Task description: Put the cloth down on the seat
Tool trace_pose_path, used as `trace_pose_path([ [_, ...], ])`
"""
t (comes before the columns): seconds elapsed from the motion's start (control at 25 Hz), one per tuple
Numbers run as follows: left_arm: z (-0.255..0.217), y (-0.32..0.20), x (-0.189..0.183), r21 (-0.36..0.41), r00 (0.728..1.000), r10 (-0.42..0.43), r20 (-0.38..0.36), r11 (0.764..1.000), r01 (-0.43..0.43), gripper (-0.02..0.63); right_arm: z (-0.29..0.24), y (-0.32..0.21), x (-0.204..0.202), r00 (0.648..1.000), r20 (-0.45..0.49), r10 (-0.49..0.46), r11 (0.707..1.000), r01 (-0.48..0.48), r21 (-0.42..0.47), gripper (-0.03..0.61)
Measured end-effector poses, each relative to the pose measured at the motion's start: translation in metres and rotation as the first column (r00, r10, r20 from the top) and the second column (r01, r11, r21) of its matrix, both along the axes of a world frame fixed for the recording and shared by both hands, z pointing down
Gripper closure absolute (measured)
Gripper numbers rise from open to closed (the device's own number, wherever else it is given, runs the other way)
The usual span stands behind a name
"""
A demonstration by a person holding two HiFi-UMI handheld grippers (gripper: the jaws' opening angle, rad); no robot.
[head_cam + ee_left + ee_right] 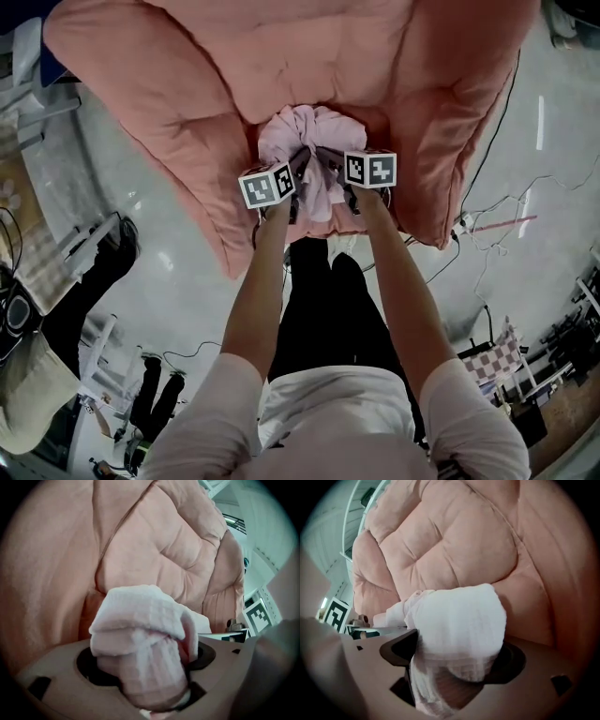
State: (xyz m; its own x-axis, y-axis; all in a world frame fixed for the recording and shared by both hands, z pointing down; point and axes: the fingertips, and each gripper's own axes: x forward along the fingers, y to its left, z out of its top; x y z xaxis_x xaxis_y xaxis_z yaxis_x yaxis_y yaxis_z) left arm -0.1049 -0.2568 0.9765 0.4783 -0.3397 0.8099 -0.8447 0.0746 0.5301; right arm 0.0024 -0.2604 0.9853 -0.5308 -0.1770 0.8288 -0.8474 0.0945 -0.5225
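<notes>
A pale pink cloth [311, 139] sits bunched at the front of the pink cushioned seat [328, 56]. My left gripper [300, 171] and right gripper [332, 165] meet at it side by side, their marker cubes turned up. In the left gripper view the cloth [140, 634] lies heaped over and between the jaws and hides the pads. The right gripper view shows the same: the cloth [459, 625] droops into the gap between wide-set jaws. The seat's padded back [178, 550] rises right behind. Both grippers look open, with the cloth loose between them.
The chair's thick armrests [178, 141] flank the grippers on both sides. Cables [487, 192] trail over the grey floor at the right, near a checkered object [497, 361]. At the left edge stand clutter and another person's tan clothing [33, 394].
</notes>
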Motion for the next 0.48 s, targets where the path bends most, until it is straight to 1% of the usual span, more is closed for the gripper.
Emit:
trace_pose_path([
  [0.12,-0.011,0.012,-0.007,-0.022,1.000,-0.019,0.002,1.000,0.019,0.225,-0.021,0.007,0.010,0.997,-0.069,-0.026,0.998,0.030,0.054,0.169],
  [0.2,-0.025,0.015,-0.014,-0.015,1.000,-0.030,0.009,0.999,0.030,0.219,-0.040,0.009,0.018,0.995,-0.092,-0.027,0.995,0.036,0.095,0.169],
  [0.36,-0.059,0.024,-0.022,0.025,0.999,-0.030,0.024,0.999,0.030,0.218,-0.079,0.015,0.024,0.996,-0.086,-0.016,0.985,0.031,0.171,0.169],
  [0.48,-0.093,0.039,-0.022,0.069,0.999,-0.027,0.032,0.997,0.025,0.218,-0.116,0.022,0.026,0.996,-0.089,-0.004,0.968,0.027,0.250,0.169],
])
